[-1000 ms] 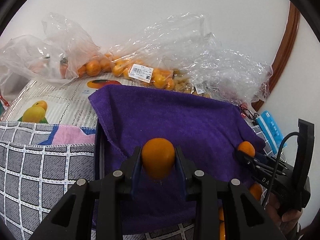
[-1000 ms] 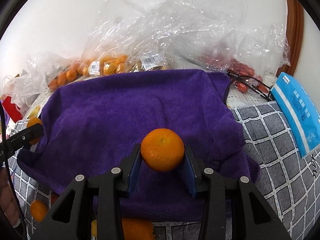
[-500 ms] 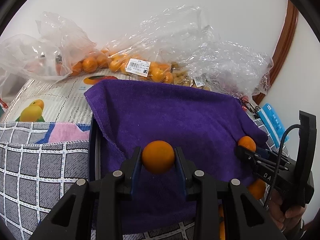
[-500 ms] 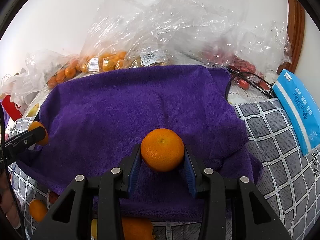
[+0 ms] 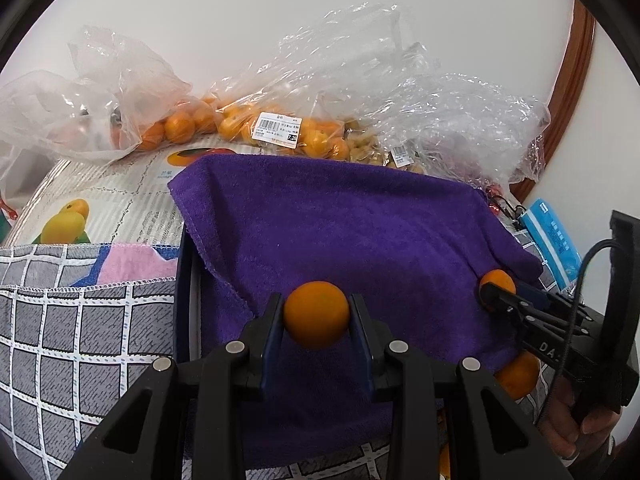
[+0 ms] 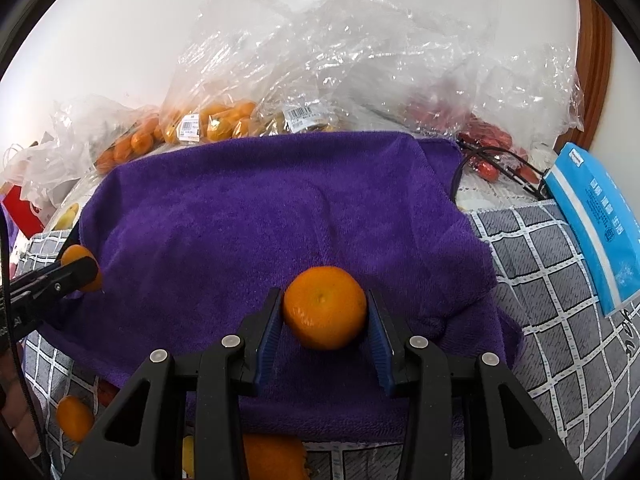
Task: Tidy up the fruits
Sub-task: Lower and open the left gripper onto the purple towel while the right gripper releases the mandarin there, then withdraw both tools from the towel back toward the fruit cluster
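Observation:
My left gripper (image 5: pixel 316 304) is shut on a small orange (image 5: pixel 316 314) just above the purple towel (image 5: pixel 360 220). In the right wrist view it comes in from the left edge (image 6: pixel 80 270) with that orange (image 6: pixel 76 254) in it. My right gripper (image 6: pixel 325 296) hovers low over the towel (image 6: pixel 260 200), and its jaws are opening. A larger orange (image 6: pixel 325 307) lies between them on the towel, with a thin gap at the right pad. The left wrist view shows this gripper (image 5: pixel 490 294) at the right, a hand on its handle.
Clear bags of oranges (image 5: pixel 240 124) (image 6: pixel 212 120) and red fruit (image 6: pixel 488 144) crowd the back wall. A blue packet (image 6: pixel 596 220) lies right on the checked cloth (image 6: pixel 560 320). Loose oranges (image 6: pixel 74 416) (image 5: pixel 516 372) sit near the towel's front edge. A black box edge (image 5: pixel 182 280) shows under the towel.
The right jaws have widened slightly and the larger orange has sunk a little onto the towel. The left gripper still grips its small orange.

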Motion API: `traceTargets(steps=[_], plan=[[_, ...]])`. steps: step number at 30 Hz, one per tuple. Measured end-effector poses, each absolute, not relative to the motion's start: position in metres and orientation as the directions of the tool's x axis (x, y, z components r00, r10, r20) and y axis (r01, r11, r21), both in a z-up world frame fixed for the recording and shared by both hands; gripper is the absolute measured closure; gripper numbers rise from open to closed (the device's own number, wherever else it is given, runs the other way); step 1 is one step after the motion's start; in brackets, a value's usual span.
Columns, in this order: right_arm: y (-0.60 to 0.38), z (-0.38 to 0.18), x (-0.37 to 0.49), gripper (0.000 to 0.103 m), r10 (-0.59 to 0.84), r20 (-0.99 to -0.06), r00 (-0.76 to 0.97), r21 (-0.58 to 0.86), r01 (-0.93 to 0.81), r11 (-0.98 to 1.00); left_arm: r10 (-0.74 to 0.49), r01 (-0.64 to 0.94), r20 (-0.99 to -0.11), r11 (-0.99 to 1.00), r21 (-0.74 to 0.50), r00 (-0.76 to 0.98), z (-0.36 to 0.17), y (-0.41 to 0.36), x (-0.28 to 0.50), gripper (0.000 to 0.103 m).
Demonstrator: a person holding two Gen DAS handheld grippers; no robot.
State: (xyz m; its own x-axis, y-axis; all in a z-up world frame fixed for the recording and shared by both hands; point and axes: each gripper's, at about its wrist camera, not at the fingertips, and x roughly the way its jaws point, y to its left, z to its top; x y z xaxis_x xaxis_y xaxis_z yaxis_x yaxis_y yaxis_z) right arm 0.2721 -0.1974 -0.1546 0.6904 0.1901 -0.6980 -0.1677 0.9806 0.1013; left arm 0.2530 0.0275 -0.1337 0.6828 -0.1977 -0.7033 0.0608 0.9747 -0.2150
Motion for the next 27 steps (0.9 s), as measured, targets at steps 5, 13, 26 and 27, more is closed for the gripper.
traceTargets(steps=[5, 13, 26, 27], plan=[[-0.197, -0.15, 0.268, 0.053, 0.197, -0.678, 0.708, 0.103, -0.173, 0.979, -0.2, 0.054, -0.705, 0.973, -0.224, 0.681, -0.134, 0.03, 0.254, 0.073], [-0.2, -0.144, 0.264, 0.049, 0.191, -0.652, 0.734, 0.108, -0.159, 0.981, -0.215, 0.061, -0.68, 0.968, -0.243, 0.701, -0.126, 0.032, 0.249, 0.07], [-0.204, -0.135, 0.255, 0.049, 0.162, -0.596, 0.787, 0.088, -0.137, 0.987, -0.211, 0.056, -0.581, 0.96, -0.273, 0.786, -0.101, 0.043, 0.233, 0.063], [-0.204, -0.133, 0.254, 0.049, 0.164, -0.587, 0.792, 0.089, -0.139, 0.986, -0.206, 0.051, -0.574, 0.96, -0.274, 0.792, -0.1, 0.043, 0.232, 0.063]])
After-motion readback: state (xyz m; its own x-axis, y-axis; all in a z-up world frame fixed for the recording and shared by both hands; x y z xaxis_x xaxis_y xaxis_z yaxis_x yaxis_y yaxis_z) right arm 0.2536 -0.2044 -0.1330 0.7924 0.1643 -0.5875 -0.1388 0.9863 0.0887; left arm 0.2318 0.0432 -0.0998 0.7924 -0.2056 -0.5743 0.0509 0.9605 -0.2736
